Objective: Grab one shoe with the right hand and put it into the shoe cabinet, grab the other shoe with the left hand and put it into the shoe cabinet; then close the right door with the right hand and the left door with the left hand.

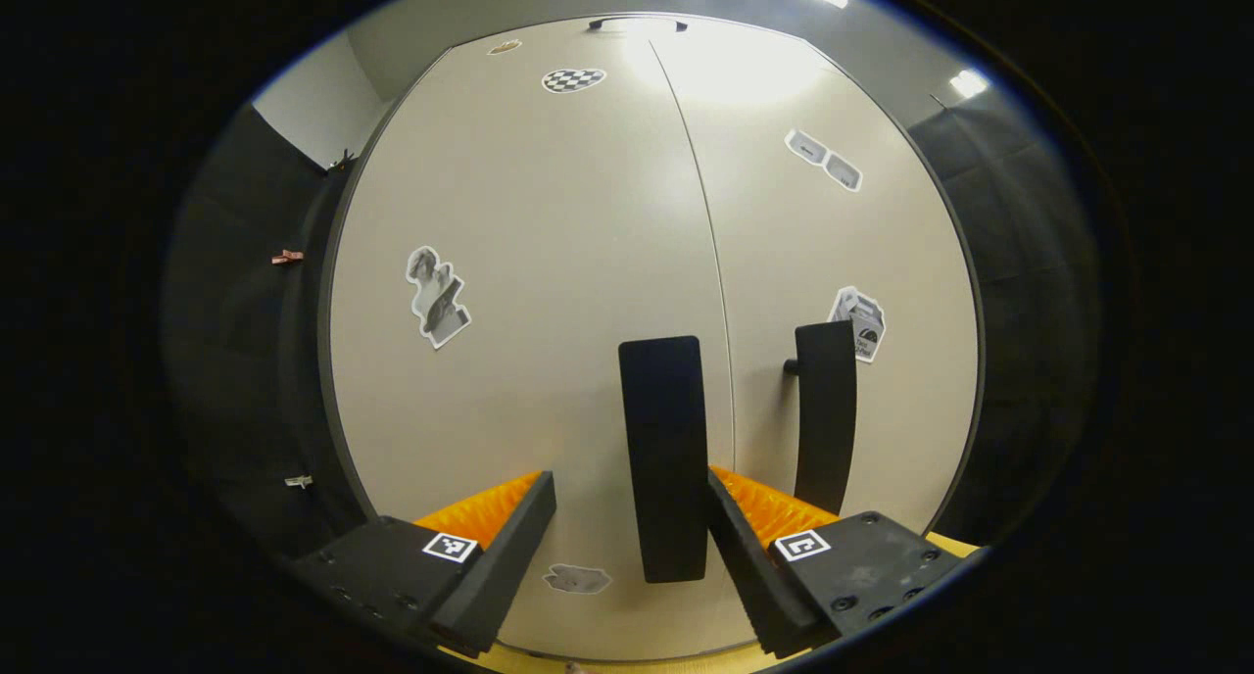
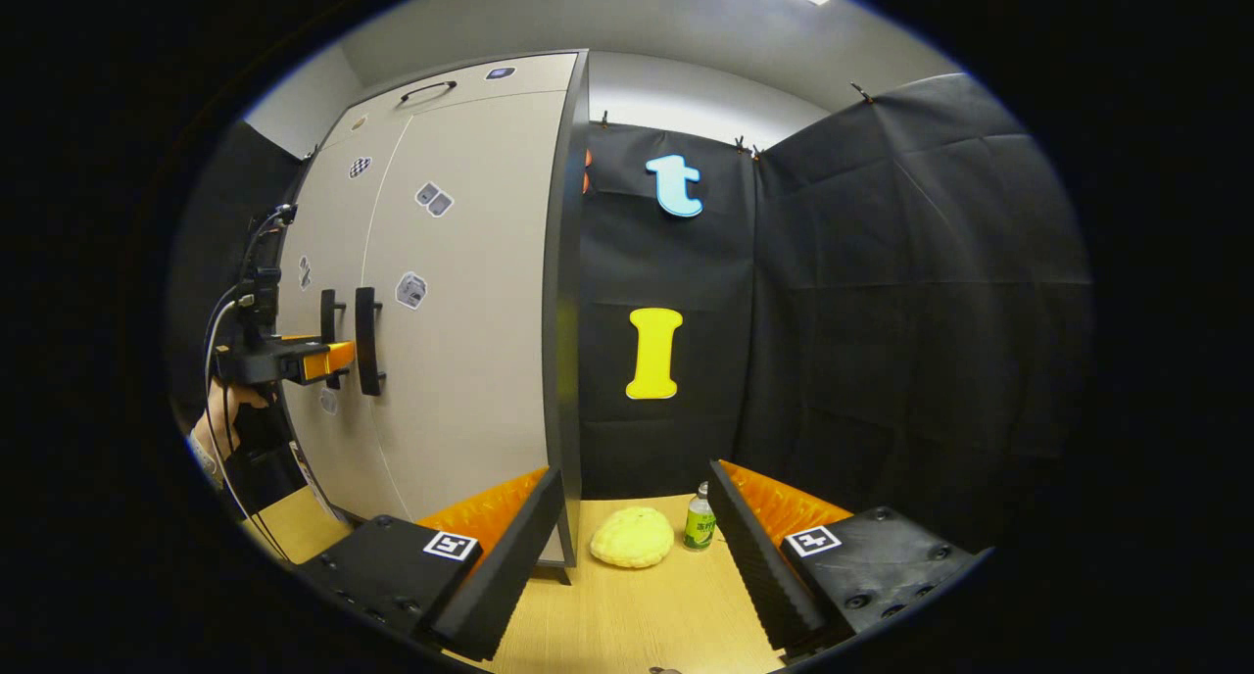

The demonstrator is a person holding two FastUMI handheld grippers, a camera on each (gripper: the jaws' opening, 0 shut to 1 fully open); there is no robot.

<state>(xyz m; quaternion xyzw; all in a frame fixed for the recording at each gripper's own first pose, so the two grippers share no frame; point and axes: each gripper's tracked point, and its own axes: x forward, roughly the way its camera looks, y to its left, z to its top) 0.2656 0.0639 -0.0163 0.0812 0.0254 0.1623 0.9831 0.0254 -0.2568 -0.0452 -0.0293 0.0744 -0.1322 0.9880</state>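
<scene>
The shoe cabinet fills the left gripper view, with its left door [image 1: 529, 361] and right door [image 1: 843, 263] both shut and meeting at a thin seam. Each door carries a black vertical handle: the left handle [image 1: 666, 458] and the right handle [image 1: 825, 414]. My left gripper [image 1: 629, 488] is open, and the left handle stands between its spread fingers without either one pressing on it. In the right gripper view the cabinet [image 2: 460, 292] stands at the left, and the left gripper [image 2: 323, 359], held by a hand, is at the handles. My right gripper [image 2: 637, 478] is open and holds nothing, off the cabinet's right corner.
A yellow bun-shaped object [image 2: 632, 537] and a small green bottle [image 2: 699, 522] sit on the wooden table [image 2: 627, 615] just right of the cabinet's corner. Black cloth walls close the booth behind and to the right. Stickers dot the doors.
</scene>
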